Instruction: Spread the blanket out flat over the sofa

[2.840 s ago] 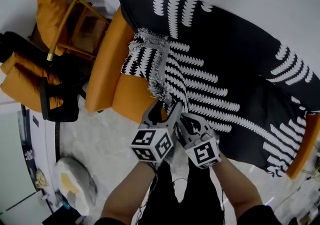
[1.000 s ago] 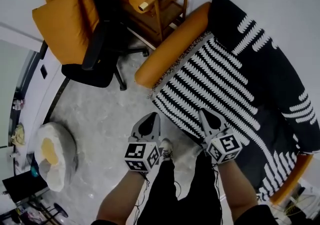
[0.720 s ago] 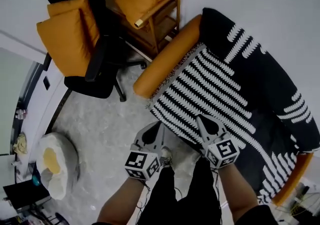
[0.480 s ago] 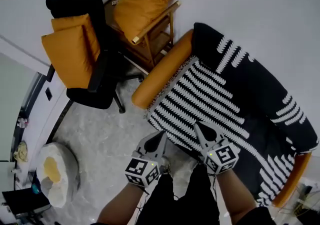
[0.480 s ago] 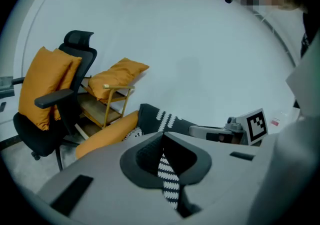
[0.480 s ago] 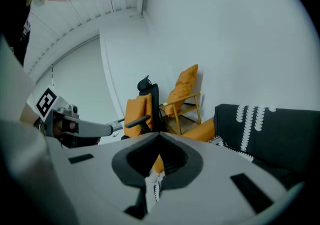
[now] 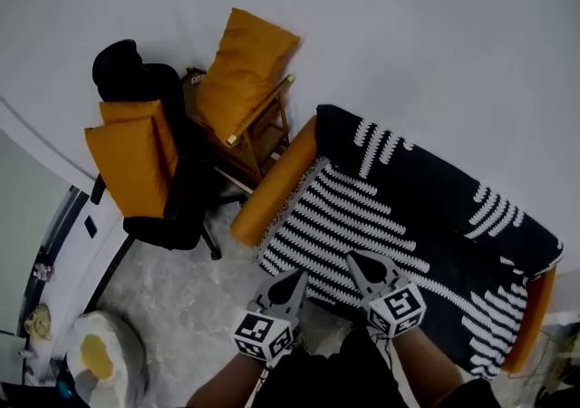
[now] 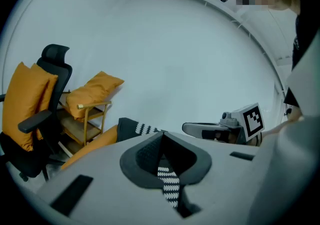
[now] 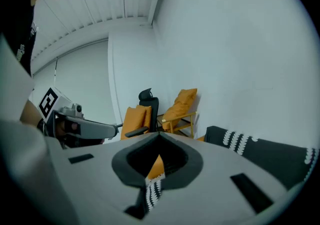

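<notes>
The black-and-white patterned fabric blanket [image 7: 408,211] lies over the orange sofa [image 7: 267,202]. Its near edge is pinched between the clamped fingers of the left gripper [image 7: 297,277] and, just beside it, the right gripper [image 7: 353,259].

The blanket [image 7: 381,216] reads as soft woven cloth, matt, with a rough fringed edge; the sofa [image 7: 270,196] is matt orange fabric. My left gripper [image 7: 300,276] and right gripper [image 7: 350,257] are smooth matt grey plastic. The floor [image 7: 172,306] looks like polished stone, I think
</notes>
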`<act>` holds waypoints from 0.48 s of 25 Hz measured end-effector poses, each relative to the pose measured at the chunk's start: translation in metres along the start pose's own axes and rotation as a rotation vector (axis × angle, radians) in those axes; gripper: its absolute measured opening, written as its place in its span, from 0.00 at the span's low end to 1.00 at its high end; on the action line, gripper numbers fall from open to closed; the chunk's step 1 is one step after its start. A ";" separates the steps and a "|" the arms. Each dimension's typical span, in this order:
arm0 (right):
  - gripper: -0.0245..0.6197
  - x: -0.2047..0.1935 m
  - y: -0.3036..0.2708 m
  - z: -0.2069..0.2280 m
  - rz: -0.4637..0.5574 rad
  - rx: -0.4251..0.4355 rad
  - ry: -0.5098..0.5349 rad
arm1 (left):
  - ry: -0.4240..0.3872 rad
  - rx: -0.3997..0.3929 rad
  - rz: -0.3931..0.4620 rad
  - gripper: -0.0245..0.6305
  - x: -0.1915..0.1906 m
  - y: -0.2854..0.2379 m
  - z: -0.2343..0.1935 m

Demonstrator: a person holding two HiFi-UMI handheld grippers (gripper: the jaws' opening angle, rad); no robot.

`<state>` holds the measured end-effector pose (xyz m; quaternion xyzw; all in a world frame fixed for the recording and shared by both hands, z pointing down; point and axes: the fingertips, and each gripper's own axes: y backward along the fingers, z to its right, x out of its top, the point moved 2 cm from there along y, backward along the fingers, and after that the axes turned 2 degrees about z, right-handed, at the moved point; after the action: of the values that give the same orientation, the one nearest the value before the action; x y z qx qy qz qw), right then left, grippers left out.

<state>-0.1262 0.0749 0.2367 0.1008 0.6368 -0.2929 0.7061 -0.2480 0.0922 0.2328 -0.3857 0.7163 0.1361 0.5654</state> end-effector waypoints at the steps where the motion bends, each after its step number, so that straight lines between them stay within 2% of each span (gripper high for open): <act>1: 0.04 0.006 0.006 -0.002 0.006 -0.007 0.013 | -0.011 -0.011 0.011 0.05 0.005 0.000 0.005; 7: 0.04 0.037 0.037 -0.013 0.056 -0.077 0.050 | -0.097 -0.076 0.051 0.05 0.030 0.009 0.024; 12: 0.04 0.044 0.056 -0.025 0.096 -0.139 0.017 | -0.129 -0.101 0.073 0.05 0.040 0.028 0.026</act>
<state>-0.1156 0.1206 0.1778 0.0845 0.6560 -0.2126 0.7193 -0.2525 0.1112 0.1810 -0.3779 0.6841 0.2171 0.5849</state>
